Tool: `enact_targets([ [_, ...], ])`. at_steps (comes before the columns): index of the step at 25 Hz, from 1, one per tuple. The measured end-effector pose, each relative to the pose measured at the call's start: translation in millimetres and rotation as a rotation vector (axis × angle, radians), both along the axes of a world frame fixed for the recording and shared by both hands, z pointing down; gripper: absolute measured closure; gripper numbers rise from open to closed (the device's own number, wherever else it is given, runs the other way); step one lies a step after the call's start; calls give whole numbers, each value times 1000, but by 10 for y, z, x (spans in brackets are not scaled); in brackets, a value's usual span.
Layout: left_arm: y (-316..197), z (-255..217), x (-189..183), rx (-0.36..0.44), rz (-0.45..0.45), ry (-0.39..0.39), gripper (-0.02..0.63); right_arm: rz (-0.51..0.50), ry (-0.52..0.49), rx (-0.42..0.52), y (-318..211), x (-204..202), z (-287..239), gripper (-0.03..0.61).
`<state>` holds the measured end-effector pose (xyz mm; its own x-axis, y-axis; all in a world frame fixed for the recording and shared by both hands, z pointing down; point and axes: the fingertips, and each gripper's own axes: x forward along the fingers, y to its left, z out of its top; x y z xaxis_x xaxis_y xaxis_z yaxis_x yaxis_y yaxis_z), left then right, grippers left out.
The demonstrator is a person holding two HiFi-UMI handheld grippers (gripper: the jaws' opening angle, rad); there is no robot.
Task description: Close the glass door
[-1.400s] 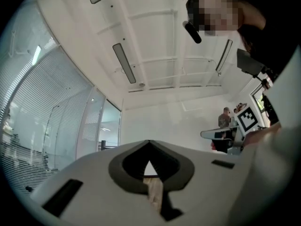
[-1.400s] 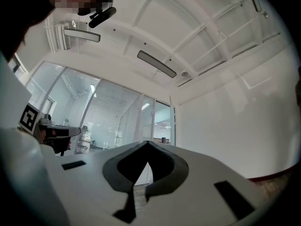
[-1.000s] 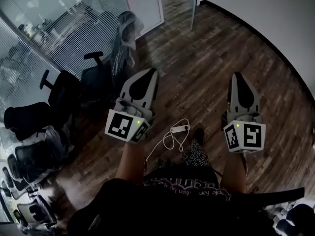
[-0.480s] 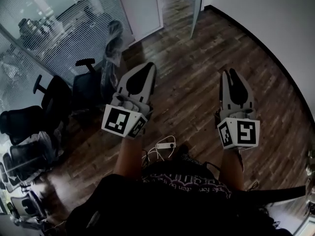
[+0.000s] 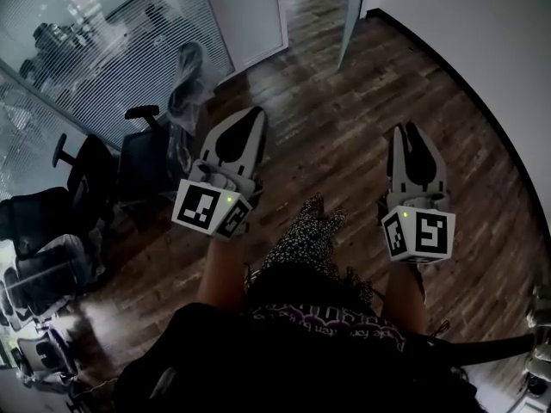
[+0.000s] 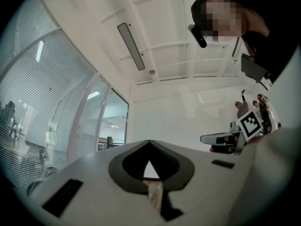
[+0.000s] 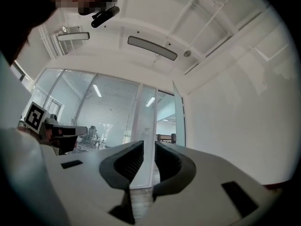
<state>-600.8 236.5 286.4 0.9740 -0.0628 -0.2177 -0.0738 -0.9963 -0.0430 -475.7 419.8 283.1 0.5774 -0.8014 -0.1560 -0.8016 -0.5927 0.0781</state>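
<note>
From my end the glass door [image 5: 352,20] is only partly readable. The head view cuts its top off at the frame edge and shows just a thin slanted strip, and I can't make out a handle in any view. It stands ajar, well ahead of both grippers, a little left of where the right gripper [image 5: 411,129] points and further right of the left gripper [image 5: 255,112]. In the right gripper view its pale frame rises just right of the gap between the jaws.

The person's dark torso hides the wooden floor [image 5: 344,119] near their feet, and their arms are covered behind the 2 marker cubes (only short stretches of forearm show).

Both hands are held out in front, side by side and apart, with the grippers pointing forward at roughly level, slightly tipped up toward the ceiling.

The left gripper's jaws are closed, tips meeting at a point, and there is nothing in the spade-shaped hollow behind them. The right gripper's jaws are opening, with a narrow slot between the pads and nothing in it.

Out to the left of the left gripper are several dark office chairs [image 5: 142,157] against a striped glass partition [image 5: 112,50]. A white wall [image 5: 482,50] runs along the right of the right gripper.
</note>
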Motion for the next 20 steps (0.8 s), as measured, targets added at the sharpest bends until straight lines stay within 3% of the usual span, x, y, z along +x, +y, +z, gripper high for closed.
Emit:
enact_targets([
  [15, -1284, -37, 2326, 39, 149, -11, 612, 71, 6, 7, -1266, 2165, -37, 513],
  [20, -1588, 10, 2889, 64, 155, -28, 612, 101, -25, 11, -1503, 2785, 1, 499],
])
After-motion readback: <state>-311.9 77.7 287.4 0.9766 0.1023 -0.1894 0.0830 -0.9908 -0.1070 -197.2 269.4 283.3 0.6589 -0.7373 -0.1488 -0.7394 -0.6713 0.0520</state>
